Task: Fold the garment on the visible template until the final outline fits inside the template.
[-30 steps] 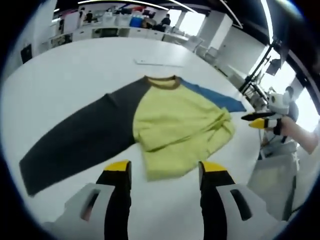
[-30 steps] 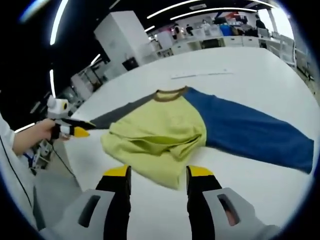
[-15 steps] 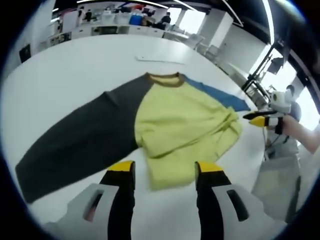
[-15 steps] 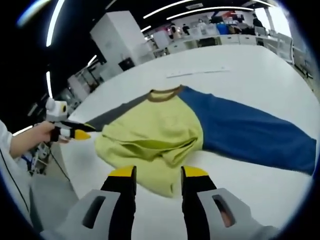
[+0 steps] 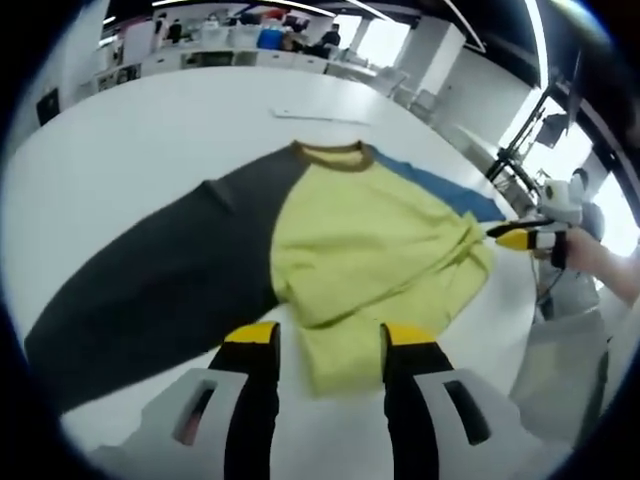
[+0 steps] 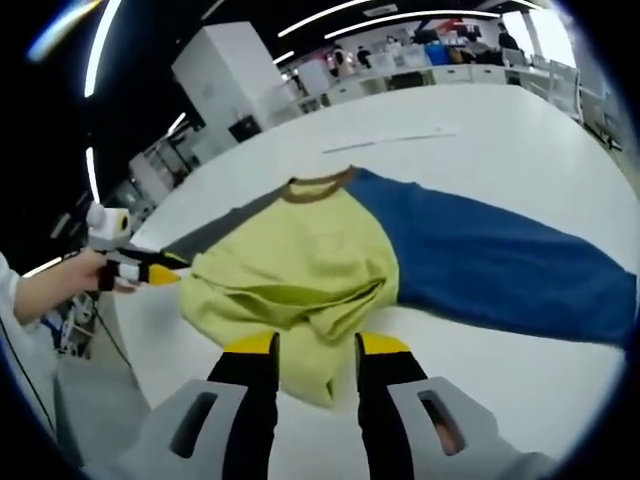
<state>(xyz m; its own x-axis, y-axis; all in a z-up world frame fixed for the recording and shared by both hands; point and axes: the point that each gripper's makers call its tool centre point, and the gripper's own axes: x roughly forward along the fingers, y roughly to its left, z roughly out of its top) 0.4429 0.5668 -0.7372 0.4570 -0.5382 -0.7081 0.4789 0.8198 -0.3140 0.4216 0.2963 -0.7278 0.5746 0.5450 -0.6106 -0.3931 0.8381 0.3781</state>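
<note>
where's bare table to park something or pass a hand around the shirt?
Free: the white table beyond the brown collar, out to the thin pale strip; also the near edge below the blue sleeve. Crowded: the near hem of the yellow body, with both grippers' fingers closing in, left gripper and right gripper.

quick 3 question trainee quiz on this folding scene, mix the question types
1. True or false: the yellow-bodied long-sleeved shirt lies on the white table.
2. Which sleeve spreads flat in the right gripper view? A dark grey B blue C red
3. Fill in: the left gripper has its jaws ____, either side of the yellow hem.

Key
1. true
2. B
3. open; the right gripper likewise.
</note>
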